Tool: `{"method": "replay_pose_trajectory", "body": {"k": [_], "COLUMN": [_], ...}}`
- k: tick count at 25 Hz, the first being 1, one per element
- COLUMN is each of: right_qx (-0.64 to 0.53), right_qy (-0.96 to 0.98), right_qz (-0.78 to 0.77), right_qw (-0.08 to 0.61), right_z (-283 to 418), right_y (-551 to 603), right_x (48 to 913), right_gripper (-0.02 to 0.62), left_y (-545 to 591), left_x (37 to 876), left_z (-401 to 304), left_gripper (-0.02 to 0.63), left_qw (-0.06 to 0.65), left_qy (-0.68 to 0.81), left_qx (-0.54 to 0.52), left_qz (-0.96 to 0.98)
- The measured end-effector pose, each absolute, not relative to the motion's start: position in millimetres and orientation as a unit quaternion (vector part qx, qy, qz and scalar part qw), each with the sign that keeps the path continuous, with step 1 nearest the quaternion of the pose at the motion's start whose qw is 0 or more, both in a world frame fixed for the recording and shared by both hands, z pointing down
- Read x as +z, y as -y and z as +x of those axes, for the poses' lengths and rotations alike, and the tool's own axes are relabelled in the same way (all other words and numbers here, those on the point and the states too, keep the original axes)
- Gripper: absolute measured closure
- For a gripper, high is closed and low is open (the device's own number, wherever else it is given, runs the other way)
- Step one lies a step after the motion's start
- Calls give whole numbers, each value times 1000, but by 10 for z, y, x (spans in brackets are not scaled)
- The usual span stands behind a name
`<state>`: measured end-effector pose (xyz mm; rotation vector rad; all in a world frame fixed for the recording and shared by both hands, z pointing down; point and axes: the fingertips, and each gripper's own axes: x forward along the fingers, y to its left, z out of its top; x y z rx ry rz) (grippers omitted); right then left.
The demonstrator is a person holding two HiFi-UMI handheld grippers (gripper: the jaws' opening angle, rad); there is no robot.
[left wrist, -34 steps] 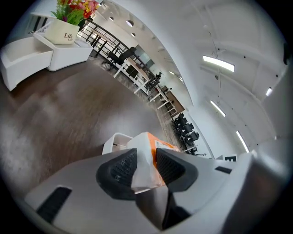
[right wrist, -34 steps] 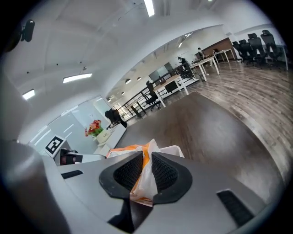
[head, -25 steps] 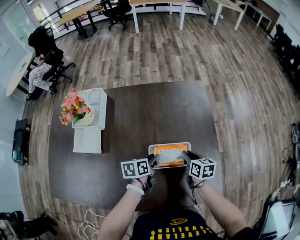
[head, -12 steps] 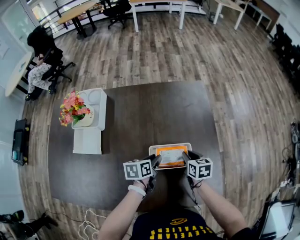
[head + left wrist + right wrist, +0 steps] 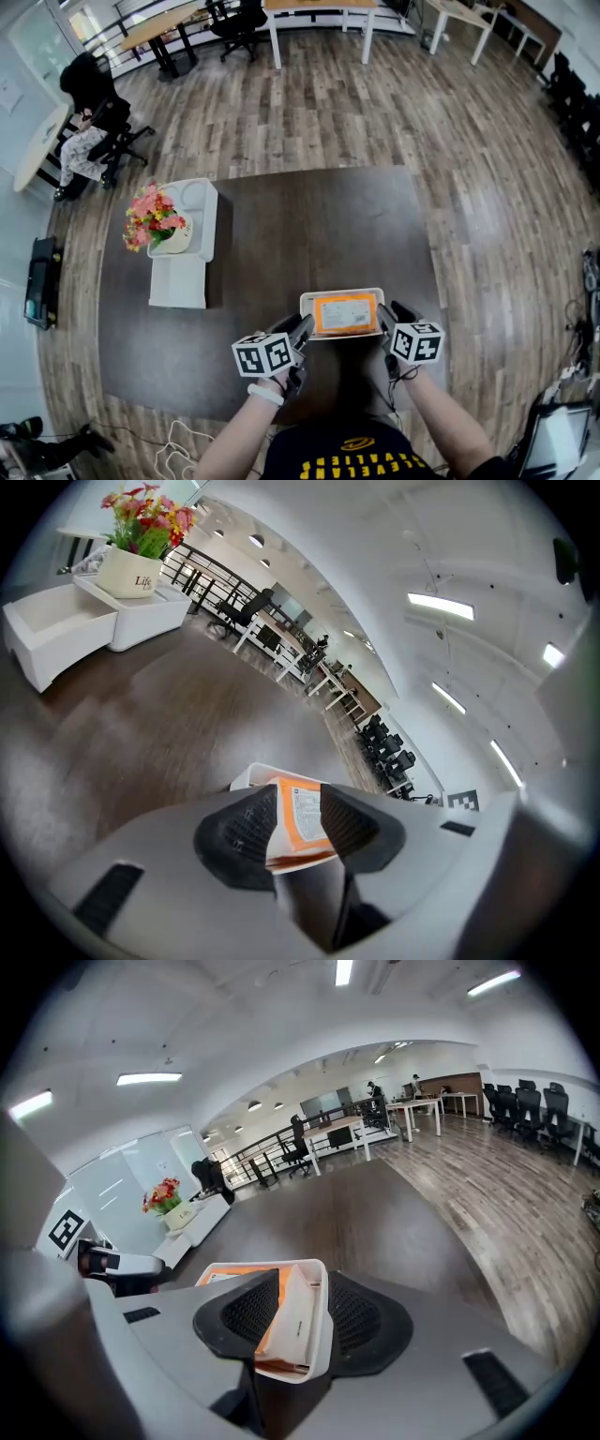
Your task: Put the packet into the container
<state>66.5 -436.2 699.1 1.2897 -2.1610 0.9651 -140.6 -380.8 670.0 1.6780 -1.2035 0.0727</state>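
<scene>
White rectangular plastic container (image 5: 341, 293) sits at 5 o'clock on the dark brown table (image 5: 281, 216), close to the near edge. Flat orange packet with a white label (image 5: 345, 313) lies inside it, face up, filling most of the floor. Second holder: a white two-part organiser tray (image 5: 178, 277) at 9 to 10 o'clock, well apart from the first. Its far section carries a white pot of pink and red flowers (image 5: 155, 220). Left gripper (image 5: 298, 803) is at the container's 9 o'clock end, jaws narrow and pinched on that wall, with the packet's orange edge showing between the pads. Right gripper (image 5: 302, 1279) is at the 3 o'clock end, jaws opening. The container's white wall stands between them, but the pads no longer press it, and orange shows in the gap beside the left pad. Against the frame a second ago: both marker cubes sit farther out from the container, and the left one has dropped back toward the person. The right jaws were narrow on the wall then. The container is in much the same spot, and more of the packet's face is uncovered.
</scene>
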Motion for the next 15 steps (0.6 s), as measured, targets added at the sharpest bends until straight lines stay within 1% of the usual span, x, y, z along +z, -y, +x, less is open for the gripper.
{"method": "replay_pose_trajectory", "body": {"k": [3, 9, 15], "right_qx": [360, 395, 403], "right_qy": [781, 796, 813], "right_qz": [472, 439, 406], "right_qw": [196, 136, 112], "right_z": [741, 640, 549], "right_y": [4299, 4020, 3718], "right_x": [6878, 6579, 6327], "right_gripper": [443, 443, 445], "left_y": [3673, 3395, 3120], "left_x": [6644, 6476, 6315], "left_z": [-1441, -1365, -1227], "left_gripper": [472, 472, 472], "left_qw": [515, 522, 519], "left_qy": [502, 485, 464], "left_qx": [21, -1, -1], "left_qz": [694, 702, 718]}}
